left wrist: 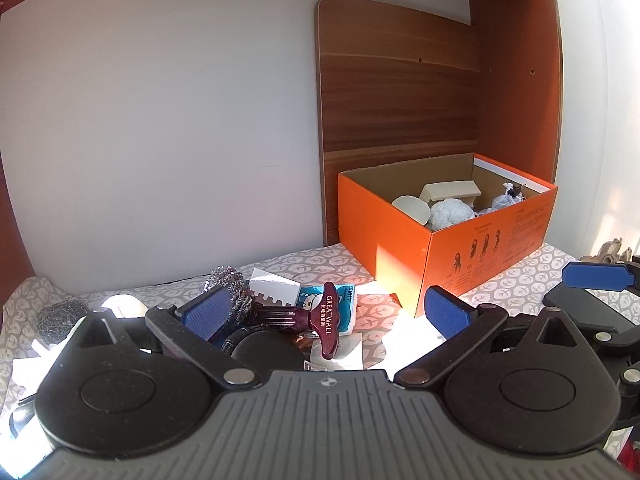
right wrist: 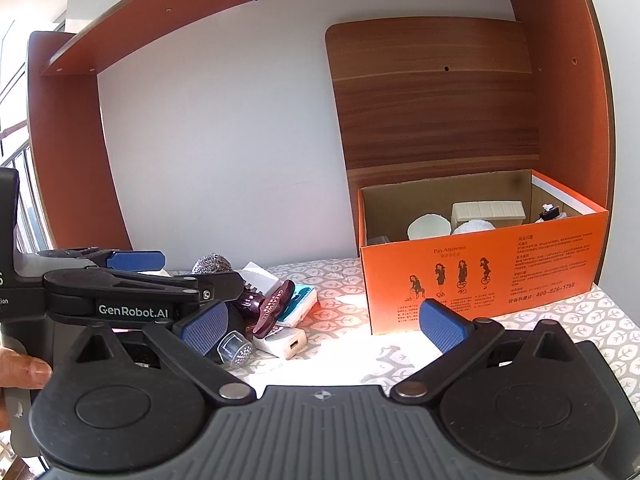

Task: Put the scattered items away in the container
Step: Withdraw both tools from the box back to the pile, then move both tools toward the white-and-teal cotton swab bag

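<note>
Orange box (right wrist: pixel 480 280) sits at the table's (right wrist: pixel 580 320) right rear, partly filled; we see both tongs, left (left wrist: pixel 328 312) and right (right wrist: pixel 320 326), spread wide and empty, clutter incl. maroon corkscrew (left wrist: pixel 316 316) left of it.

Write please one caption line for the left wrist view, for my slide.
Open left gripper above a dark red corkscrew in the clutter, orange box partly filled behind.

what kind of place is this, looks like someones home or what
Probably a home, at a desk or shelving nook. Orange-brown wooden shelves frame a white wall, a leaf-patterned cloth covers the surface, and household clutter, such as a steel wool scrubber and a tissue pack, lies beside an orange cardboard box.
</note>
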`<state>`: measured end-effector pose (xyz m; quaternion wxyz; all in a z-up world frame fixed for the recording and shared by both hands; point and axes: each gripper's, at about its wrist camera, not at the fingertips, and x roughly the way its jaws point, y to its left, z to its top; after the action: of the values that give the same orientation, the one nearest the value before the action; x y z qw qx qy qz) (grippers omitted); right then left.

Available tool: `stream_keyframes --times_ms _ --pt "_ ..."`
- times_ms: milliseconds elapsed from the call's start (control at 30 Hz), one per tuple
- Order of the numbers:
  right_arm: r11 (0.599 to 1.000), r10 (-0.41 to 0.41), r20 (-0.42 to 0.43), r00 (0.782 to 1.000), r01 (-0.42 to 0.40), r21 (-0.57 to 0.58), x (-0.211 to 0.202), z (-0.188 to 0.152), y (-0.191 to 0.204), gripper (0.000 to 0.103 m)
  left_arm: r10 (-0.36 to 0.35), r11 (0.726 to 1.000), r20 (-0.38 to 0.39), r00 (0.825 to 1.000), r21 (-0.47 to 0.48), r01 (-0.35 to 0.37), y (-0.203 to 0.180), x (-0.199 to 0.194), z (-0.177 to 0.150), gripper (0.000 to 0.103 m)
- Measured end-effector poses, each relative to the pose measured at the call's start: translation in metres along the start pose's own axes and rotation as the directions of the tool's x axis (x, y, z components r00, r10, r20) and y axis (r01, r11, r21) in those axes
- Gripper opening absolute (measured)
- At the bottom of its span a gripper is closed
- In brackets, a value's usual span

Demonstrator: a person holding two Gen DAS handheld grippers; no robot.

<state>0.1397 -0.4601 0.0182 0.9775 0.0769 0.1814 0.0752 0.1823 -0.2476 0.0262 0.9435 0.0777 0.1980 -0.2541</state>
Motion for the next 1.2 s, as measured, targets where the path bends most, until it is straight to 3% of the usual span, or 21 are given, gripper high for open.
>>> stream_keyframes --times_ms 467,700,933,1200 --pt "0.996 0.073 -0.042 0.996 -0.075 -0.046 -0.002 -0.015 0.041 0.103 0.070 0.997 -0.026 0.997 -0.025 -0.071 0.031 -0.030 -0.026 0.103" --pt "0.983 0.160 -0.092 0.983 -0.167 -0.082 0.002 -0.031 0.071 0.103 0.096 0.993 -0.067 0.993 -0.058 -0.100 0.058 -0.052 -0.056 0.103" --pt "0.952 0.227 -0.148 0.963 -0.251 -0.176 0.013 -0.045 0.116 0.103 0.169 0.978 -0.136 0.976 -0.097 -0.183 0.096 -0.078 -0.088 0.103" --pt "0.921 0.279 -0.211 0.937 -0.323 -0.216 0.029 -0.061 0.158 0.103 0.251 0.958 -0.144 0.957 -0.102 -0.267 0.131 -0.100 -0.106 0.103"
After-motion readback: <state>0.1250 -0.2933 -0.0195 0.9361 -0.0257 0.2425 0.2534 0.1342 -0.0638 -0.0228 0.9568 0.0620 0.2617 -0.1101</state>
